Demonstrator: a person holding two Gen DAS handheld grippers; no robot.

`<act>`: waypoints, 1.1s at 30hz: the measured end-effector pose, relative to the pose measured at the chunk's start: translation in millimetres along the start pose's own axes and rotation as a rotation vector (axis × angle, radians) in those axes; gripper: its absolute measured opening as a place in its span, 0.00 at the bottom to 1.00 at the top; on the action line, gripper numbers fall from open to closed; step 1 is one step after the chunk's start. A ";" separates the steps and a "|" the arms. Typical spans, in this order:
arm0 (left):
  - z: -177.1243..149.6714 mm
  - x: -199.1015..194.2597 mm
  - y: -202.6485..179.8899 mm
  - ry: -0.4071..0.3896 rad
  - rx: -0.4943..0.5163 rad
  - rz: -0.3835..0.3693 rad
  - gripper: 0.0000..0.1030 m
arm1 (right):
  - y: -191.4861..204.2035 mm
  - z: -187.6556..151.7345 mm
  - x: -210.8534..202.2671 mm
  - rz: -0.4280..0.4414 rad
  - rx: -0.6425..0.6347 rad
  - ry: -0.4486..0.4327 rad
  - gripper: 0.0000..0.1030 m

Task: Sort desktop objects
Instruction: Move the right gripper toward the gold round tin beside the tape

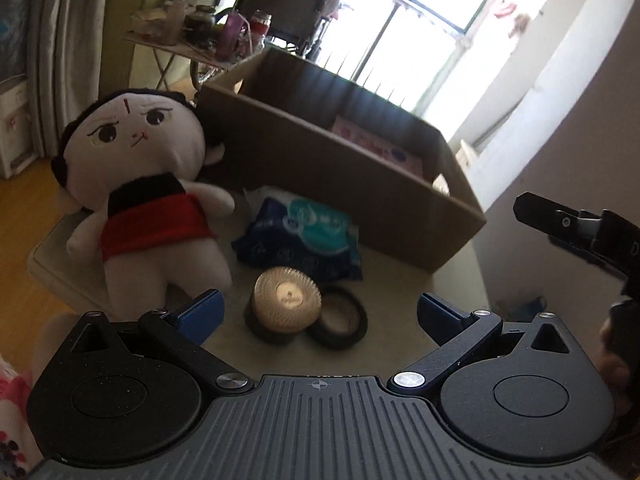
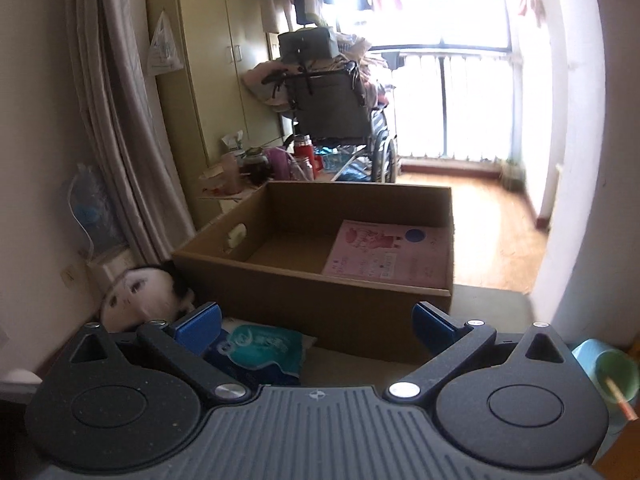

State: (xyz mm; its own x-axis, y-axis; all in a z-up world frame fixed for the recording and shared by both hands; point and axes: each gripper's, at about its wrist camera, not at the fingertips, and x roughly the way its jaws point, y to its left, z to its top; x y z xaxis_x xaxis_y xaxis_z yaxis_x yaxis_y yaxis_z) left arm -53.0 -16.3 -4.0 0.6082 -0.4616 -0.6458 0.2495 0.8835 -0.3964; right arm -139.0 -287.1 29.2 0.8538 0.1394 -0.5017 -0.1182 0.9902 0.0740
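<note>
Both the left gripper (image 1: 318,310) and the right gripper (image 2: 316,320) stand wide apart and empty, the left aimed at the gold-lidded jar (image 1: 286,305) near the table's front edge, probably for the cardboard box (image 1: 340,168) behind

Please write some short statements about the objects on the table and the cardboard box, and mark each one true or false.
1. A pink printed sheet lies inside the cardboard box. True.
2. The plush doll is inside the box. False: it is on the table, outside the box.
3. The blue wipes pack lies between the round gold-lidded jar and the box. True.
4. The left gripper holds the jar. False: its jaws are open and empty.
</note>
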 end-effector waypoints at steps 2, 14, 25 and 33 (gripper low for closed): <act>-3.9 -1.2 2.5 -0.009 0.012 0.023 1.00 | 8.0 -7.3 -1.1 -0.022 -0.053 0.007 1.00; -22.7 -35.2 6.7 -0.130 0.132 0.168 1.00 | 32.9 -13.8 -9.2 -0.032 -0.173 -0.046 1.00; -23.0 -23.0 6.2 -0.134 0.258 0.113 1.00 | 47.2 -6.8 19.3 0.117 -0.130 0.018 1.00; -35.0 10.6 -1.5 -0.049 0.406 0.125 0.98 | 61.5 -12.7 59.6 0.249 -0.094 0.184 0.92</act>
State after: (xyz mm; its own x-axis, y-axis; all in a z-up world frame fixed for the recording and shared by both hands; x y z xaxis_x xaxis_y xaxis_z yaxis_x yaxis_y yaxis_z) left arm -73.3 -25.3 -33.0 0.6852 -0.3537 -0.6367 0.4426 0.8965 -0.0217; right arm -101.8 -217.8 -7.1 0.6879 0.3670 -0.6262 -0.3651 0.9206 0.1385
